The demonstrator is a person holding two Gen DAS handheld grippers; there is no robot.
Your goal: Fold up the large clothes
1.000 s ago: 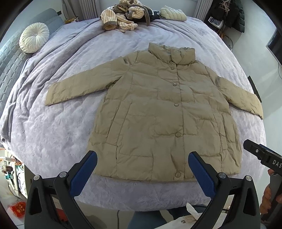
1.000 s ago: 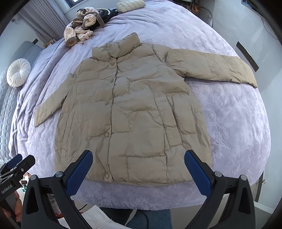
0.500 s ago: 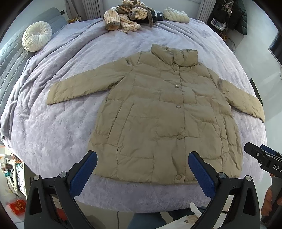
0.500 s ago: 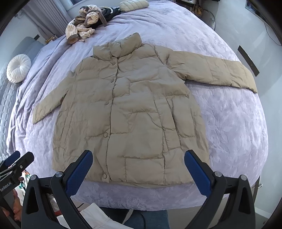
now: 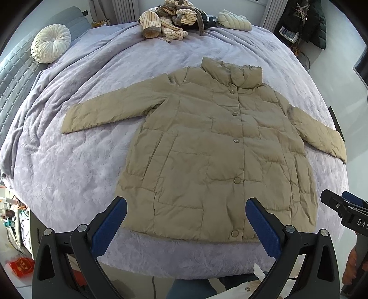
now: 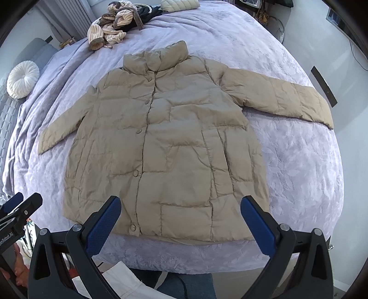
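Black hand-held gripper [image 5: 185, 218] frames, blue textured pads [image 5: 110, 226], silver screws

round white cushion [image 5: 51, 43], striped garment heap [image 5: 168, 20]

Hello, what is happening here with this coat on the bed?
A person holds tongs in each hand over a beige puffer coat spread flat, buttoned, sleeves out, on a lilac bedspread. The left tongs and right tongs are both open near the hem, gripping nothing. No fold is made yet.
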